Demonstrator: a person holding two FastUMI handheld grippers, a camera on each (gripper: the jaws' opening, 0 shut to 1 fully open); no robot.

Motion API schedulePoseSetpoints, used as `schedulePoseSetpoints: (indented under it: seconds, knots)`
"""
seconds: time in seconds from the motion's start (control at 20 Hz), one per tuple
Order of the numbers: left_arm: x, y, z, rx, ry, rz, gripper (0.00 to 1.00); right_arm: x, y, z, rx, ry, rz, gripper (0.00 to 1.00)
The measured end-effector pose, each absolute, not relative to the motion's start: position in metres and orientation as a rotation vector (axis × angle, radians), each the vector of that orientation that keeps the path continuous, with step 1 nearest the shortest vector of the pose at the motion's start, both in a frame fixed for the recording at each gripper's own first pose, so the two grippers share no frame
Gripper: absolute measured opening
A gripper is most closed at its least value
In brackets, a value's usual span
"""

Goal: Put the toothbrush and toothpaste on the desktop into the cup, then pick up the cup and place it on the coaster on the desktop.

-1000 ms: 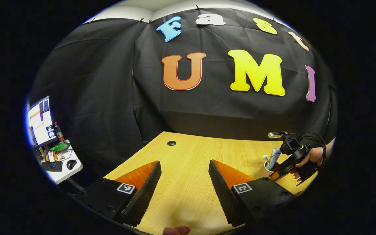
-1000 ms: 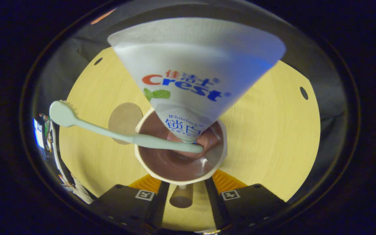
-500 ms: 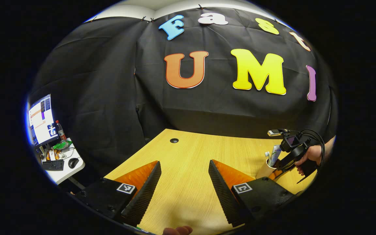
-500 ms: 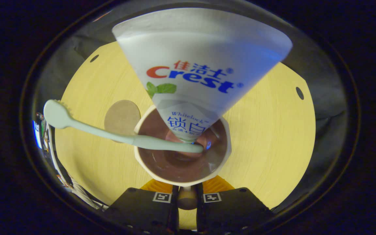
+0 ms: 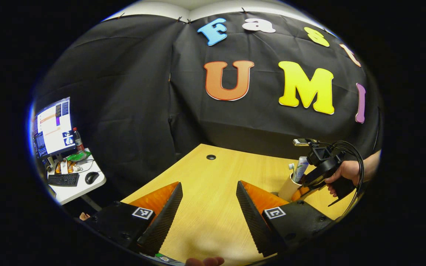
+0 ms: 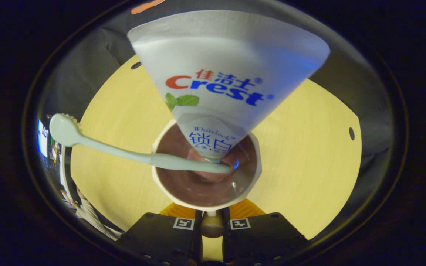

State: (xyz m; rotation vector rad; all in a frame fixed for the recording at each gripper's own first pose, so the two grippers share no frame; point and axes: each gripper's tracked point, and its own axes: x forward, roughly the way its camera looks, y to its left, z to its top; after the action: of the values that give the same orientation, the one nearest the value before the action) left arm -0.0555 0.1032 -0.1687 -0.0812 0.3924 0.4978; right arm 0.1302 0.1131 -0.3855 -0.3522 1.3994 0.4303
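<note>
While the right gripper [image 6: 212,225] has its fingers closed tight on the cup's handle [image 6: 212,226], the cup [image 6: 205,168] holds toothbrush [image 6: 124,153] and toothpaste [image 6: 224,81], above the desktop [image 6: 309,147]. Left gripper [image 5: 209,210] hangs wide open, holding nothing, well apart from the cup.

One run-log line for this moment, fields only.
phase: cup carry | right gripper: shut on cup handle | cup: holds toothbrush, toothpaste | left gripper: open, idle over desktop

Right gripper [image 6: 211,225] closed on cup [image 6: 205,201] handle, coaster gone from sight
</note>
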Motion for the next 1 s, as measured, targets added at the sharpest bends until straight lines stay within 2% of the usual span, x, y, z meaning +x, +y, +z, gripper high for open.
schedulePoseSetpoints:
  seconds: [0.25,0.4,0.45,0.5,0.55,0.65,0.8,1.0]
  knots:
    - [-0.075,0.119,-0.169,-0.09,0.404,0.544,0.93,0.128,0.136,-0.399,-0.385,1.406,0.429,0.2]
    - [-0.08,0.126,-0.168,-0.084,0.41,0.555,0.93,0.121,0.144,-0.404,-0.363,1.429,0.437,0.25]
    - [-0.081,0.127,-0.166,-0.082,0.407,0.556,0.93,0.123,0.145,-0.401,-0.362,1.421,0.439,0.33]
    - [-0.08,0.127,-0.165,-0.082,0.407,0.554,0.93,0.127,0.147,-0.398,-0.362,1.403,0.436,0.46]
    - [-0.079,0.126,-0.164,-0.082,0.407,0.55,0.93,0.129,0.148,-0.396,-0.356,1.391,0.431,0.65]
    - [-0.078,0.124,-0.161,-0.082,0.4,0.539,0.93,0.127,0.147,-0.392,-0.338,1.39,0.417,0.78]
    - [-0.073,0.12,-0.159,-0.071,0.393,0.518,0.93,0.117,0.142,-0.386,-0.288,1.413,0.4,0.78]
    - [-0.062,0.111,-0.15,-0.04,0.378,0.471,0.93,0.106,0.132,-0.371,-0.233,1.4,0.388,0.85]
